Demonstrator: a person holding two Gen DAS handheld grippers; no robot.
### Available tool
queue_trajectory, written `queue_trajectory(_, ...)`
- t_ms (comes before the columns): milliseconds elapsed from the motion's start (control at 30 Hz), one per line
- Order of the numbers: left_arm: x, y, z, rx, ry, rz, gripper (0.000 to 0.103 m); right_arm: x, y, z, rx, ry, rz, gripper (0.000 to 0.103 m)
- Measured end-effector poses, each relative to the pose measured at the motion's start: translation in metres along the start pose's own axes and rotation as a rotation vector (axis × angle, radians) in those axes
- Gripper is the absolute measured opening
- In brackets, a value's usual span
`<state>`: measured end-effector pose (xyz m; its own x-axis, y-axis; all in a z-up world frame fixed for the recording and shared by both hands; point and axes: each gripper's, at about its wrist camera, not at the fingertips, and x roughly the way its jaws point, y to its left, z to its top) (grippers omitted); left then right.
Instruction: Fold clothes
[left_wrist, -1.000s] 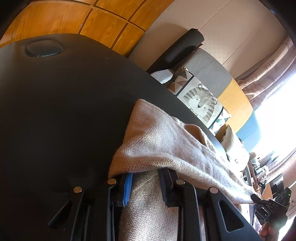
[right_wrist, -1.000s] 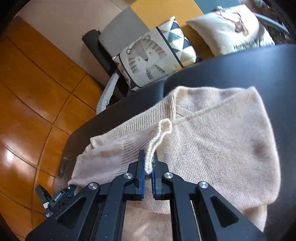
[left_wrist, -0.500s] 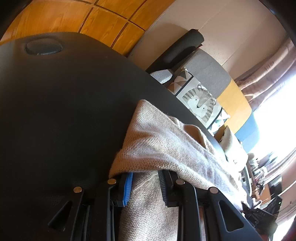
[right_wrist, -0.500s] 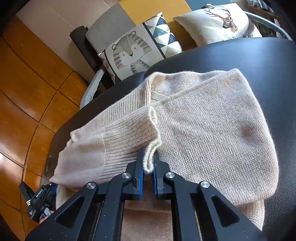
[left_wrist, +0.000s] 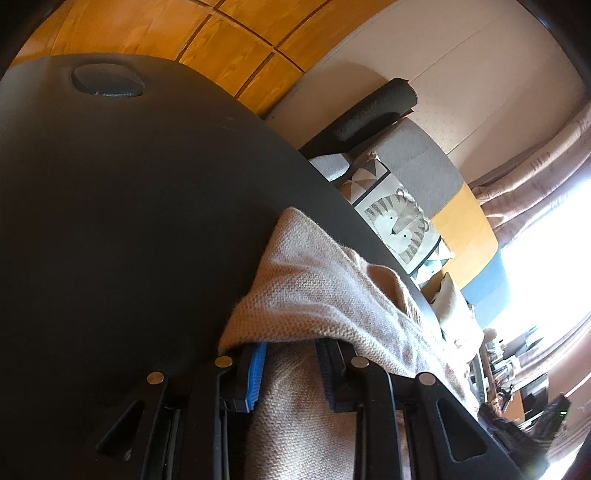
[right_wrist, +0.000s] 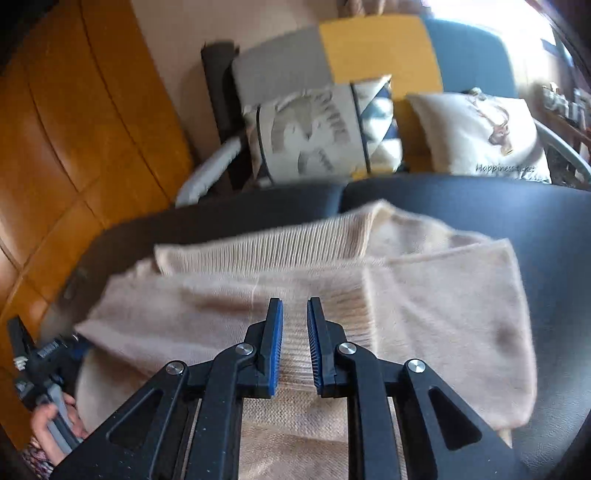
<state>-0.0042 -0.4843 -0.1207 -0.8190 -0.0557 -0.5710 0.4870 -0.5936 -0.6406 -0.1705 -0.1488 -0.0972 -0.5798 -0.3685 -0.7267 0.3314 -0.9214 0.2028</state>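
A beige knitted sweater (right_wrist: 424, 314) lies folded on the black table (right_wrist: 554, 240). Its sleeve with the ribbed cuff (right_wrist: 332, 299) rests flat across the body. My right gripper (right_wrist: 295, 306) hovers just over that cuff; its jaws are opening and nothing is pinched between the blue pads. At the far left edge of the right wrist view, a hand holds my left gripper (right_wrist: 40, 354) at the sweater's left corner. In the left wrist view the sweater (left_wrist: 314, 280) drapes over the left gripper (left_wrist: 291, 343), whose tips are hidden, and a thick fold fills the gap between its pads.
A sofa behind the table carries a tiger cushion (right_wrist: 314, 133) and a white deer cushion (right_wrist: 476, 136). Orange wooden floor (right_wrist: 74, 129) lies to the left. The table (left_wrist: 129, 203) has a round recess (left_wrist: 107, 81) near its far corner. Curtains (left_wrist: 535, 177) hang at the right.
The right gripper let go of the sleeve cuff, its jaws parted and it rolled and drew away; the sleeve now lies flat on the sweater. The left gripper kept its hold, nearly still.
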Motion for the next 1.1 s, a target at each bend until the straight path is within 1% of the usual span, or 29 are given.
queue_trajectory(33,0.001,0.001,0.0,-0.003,0.002,-0.004,0.025,0.012,0.003,-0.003,-0.04,0.036,-0.031,0.015)
queue_trajectory(67,0.001,0.001,0.001,-0.007,0.004,-0.007,0.025,0.015,0.005,-0.007,-0.077,0.011,-0.04,0.014)
queue_trajectory(133,0.001,0.002,0.003,-0.013,0.014,-0.002,0.025,0.014,0.008,-0.011,-0.101,0.001,-0.055,0.014)
queue_trajectory(200,-0.003,0.001,0.005,-0.008,0.021,0.03,0.025,0.015,0.01,-0.011,-0.112,-0.001,-0.067,0.014)
queue_trajectory(267,-0.012,-0.001,0.003,0.013,0.012,0.077,0.025,0.014,0.008,-0.012,-0.102,-0.008,-0.057,0.014)
queue_trajectory(300,-0.017,-0.001,0.0,0.019,0.028,0.089,0.025,0.014,0.005,-0.012,-0.09,-0.011,-0.046,0.014)
queue_trajectory(400,-0.033,-0.002,-0.012,0.099,0.093,0.137,0.025,0.017,0.002,-0.011,-0.064,-0.017,-0.025,0.014)
queue_trajectory(433,-0.04,-0.003,-0.015,0.136,0.101,0.152,0.025,0.019,0.003,-0.01,-0.064,-0.018,-0.026,0.014)
queue_trajectory(500,-0.06,-0.002,-0.018,0.188,0.059,0.203,0.025,0.019,0.003,-0.011,-0.057,-0.023,-0.02,0.014)
queue_trajectory(533,-0.07,-0.001,-0.016,0.19,0.019,0.213,0.025,0.017,0.002,-0.011,-0.05,-0.026,-0.012,0.014)
queue_trajectory(567,-0.078,-0.001,-0.012,0.172,-0.024,0.203,0.025,0.015,0.0,-0.012,-0.042,-0.029,-0.004,0.014)
queue_trajectory(633,-0.081,-0.006,0.0,0.139,-0.071,0.156,0.025,0.016,-0.003,-0.012,-0.027,-0.032,0.011,0.014)
queue_trajectory(667,-0.076,-0.013,0.006,0.139,-0.075,0.144,0.025,0.016,-0.003,-0.012,-0.025,-0.033,0.013,0.014)
queue_trajectory(733,-0.054,-0.034,0.016,0.2,-0.055,0.15,0.025,0.015,-0.001,-0.013,-0.035,-0.035,0.003,0.014)
queue_trajectory(800,-0.024,-0.054,0.019,0.282,-0.002,0.165,0.025,0.015,0.001,-0.014,-0.05,-0.038,-0.013,0.014)
queue_trajectory(867,0.006,-0.068,0.013,0.36,0.066,0.199,0.025,0.015,0.003,-0.014,-0.06,-0.04,-0.025,0.014)
queue_trajectory(900,0.02,-0.072,0.008,0.407,0.099,0.238,0.025,0.015,0.003,-0.015,-0.064,-0.042,-0.029,0.014)
queue_trajectory(933,0.032,-0.072,0.002,0.448,0.126,0.3,0.025,0.014,0.003,-0.015,-0.065,-0.043,-0.031,0.014)
queue_trajectory(967,0.036,-0.069,0.0,0.46,0.131,0.32,0.025,0.014,0.003,-0.015,-0.065,-0.044,-0.031,0.014)
queue_trajectory(1033,0.03,-0.057,0.006,0.412,0.115,0.31,0.025,0.014,0.003,-0.016,-0.065,-0.046,-0.03,0.014)
queue_trajectory(1100,0.023,-0.044,0.015,0.368,0.103,0.296,0.02,0.014,0.004,-0.016,-0.067,-0.047,-0.034,0.014)
